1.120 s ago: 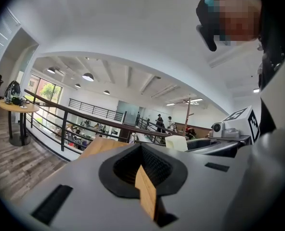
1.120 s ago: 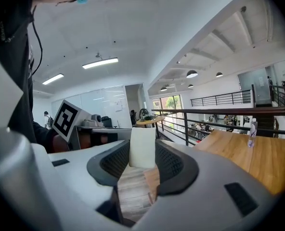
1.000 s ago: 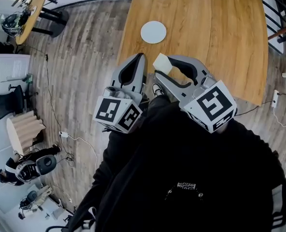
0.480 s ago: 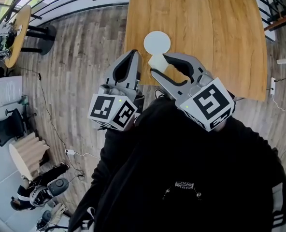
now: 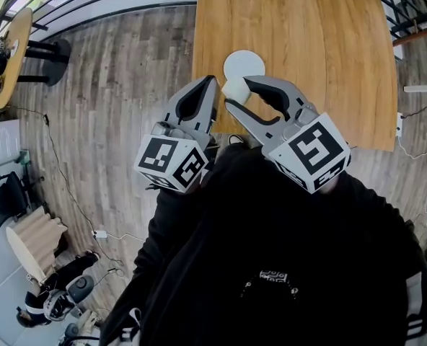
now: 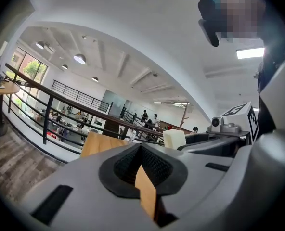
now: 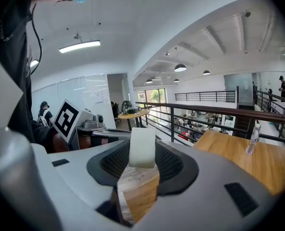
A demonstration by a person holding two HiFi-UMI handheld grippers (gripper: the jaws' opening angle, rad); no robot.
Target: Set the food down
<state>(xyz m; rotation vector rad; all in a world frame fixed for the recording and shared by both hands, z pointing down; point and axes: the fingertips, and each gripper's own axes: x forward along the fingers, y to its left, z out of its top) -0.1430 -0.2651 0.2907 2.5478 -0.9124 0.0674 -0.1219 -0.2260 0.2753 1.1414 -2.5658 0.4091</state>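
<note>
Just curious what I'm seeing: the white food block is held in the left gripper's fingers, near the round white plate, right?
No: the right gripper holds the white food block, near the round white plate. The right gripper view shows it.

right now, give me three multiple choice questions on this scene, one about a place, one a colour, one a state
1. Where is the white plate?
A. on the floor
B. on the wooden table
C. on a chair

2. What colour is the food block?
A. red
B. green
C. pale cream

3. What state is the right gripper in?
A. shut on the food block
B. open and empty
C. lying on the table

Answers:
1 B, the head view shows the plate lying flat on the table near its near edge.
2 C, both the head view and the right gripper view show a pale cream block.
3 A, the fingers press on both sides of the block and hold it in the air.
</note>
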